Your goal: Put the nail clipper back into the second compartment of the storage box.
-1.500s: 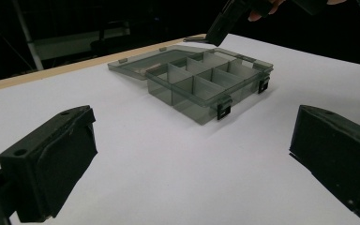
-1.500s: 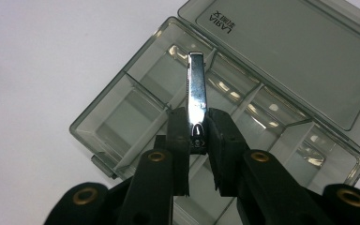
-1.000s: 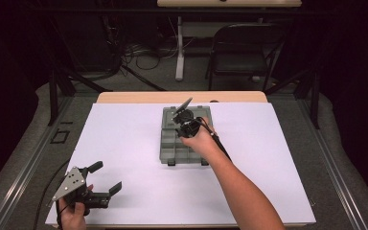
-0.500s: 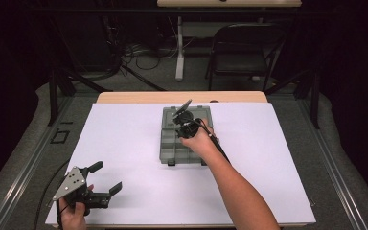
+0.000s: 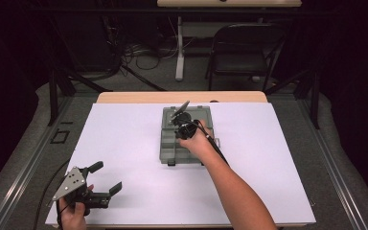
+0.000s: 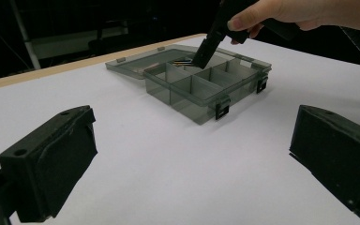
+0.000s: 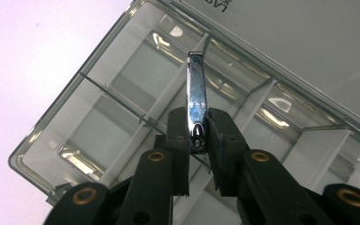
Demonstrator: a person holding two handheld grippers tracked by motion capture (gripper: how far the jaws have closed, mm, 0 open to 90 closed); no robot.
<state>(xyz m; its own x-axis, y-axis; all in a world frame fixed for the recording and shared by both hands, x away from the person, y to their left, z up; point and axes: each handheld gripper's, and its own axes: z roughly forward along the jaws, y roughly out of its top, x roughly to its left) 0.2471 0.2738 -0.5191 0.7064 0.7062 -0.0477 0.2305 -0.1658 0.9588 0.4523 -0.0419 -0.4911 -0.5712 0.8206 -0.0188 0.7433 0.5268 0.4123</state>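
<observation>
Nearest the person, the left gripper [image 5: 106, 186], a matte black two-jaw tool topped by a flat grey three-cornered plate, rests low at the near left corner of the smooth white sheet covering the table [image 5: 278, 158]. Its blocky jaws stand wide apart with nothing between them; in the left gripper view their faces look dull and rubbery, each with a small round hole near the edge.

Farther out, at the middle of the sheet, sits the smoky grey translucent plastic organiser box [image 5: 170, 146], rectangular with rounded corners, thin straight partitions dividing it into compartments, and two small black latches on its near wall. Its flat lid [image 6: 136, 63] lies hinged open on the far side, flush on the sheet.

Over the box, the right gripper [image 7: 199, 136] points down into it, its black jaws closed narrow on a slim chrome nail clipper [image 7: 197, 101]. The clipper is a polished, mirror-bright metal strip, clamped by its rounded end with the long blade end sticking out past the jaw tips, hanging above a partition between compartments in the box's far half.

Beyond the table's pale wooden far edge [image 5: 139, 97] stands a dark folding metal chair [image 5: 242, 50] on grey floor.
</observation>
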